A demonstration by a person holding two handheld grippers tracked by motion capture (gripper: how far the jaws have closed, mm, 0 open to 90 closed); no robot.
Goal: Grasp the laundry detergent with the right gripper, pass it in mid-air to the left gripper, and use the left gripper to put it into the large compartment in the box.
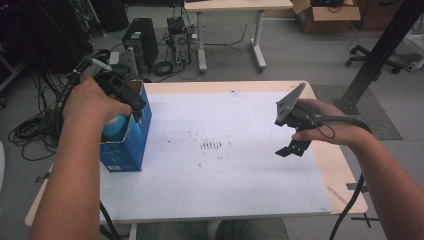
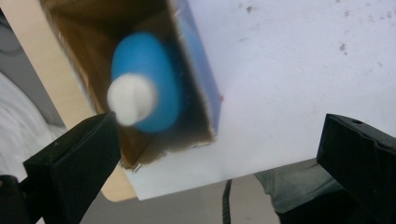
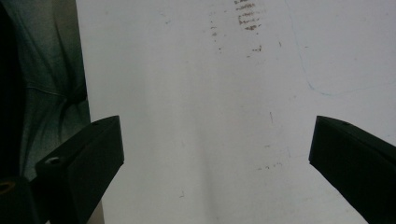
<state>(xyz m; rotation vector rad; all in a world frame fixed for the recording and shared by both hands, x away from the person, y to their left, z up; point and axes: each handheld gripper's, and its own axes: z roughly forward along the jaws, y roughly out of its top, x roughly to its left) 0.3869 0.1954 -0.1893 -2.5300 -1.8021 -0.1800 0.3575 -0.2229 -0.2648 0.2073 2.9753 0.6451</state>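
No text, label, brand or number can be read. The blue box (image 1: 126,142) at the near left bears small print on its front, too blurred to make out.

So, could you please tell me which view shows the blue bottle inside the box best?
The left gripper view: it looks straight into the open box onto the blue bottle. The high view catches its top.

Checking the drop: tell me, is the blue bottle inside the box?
Yes, the blue bottle sits inside the open blue box, white cap up.
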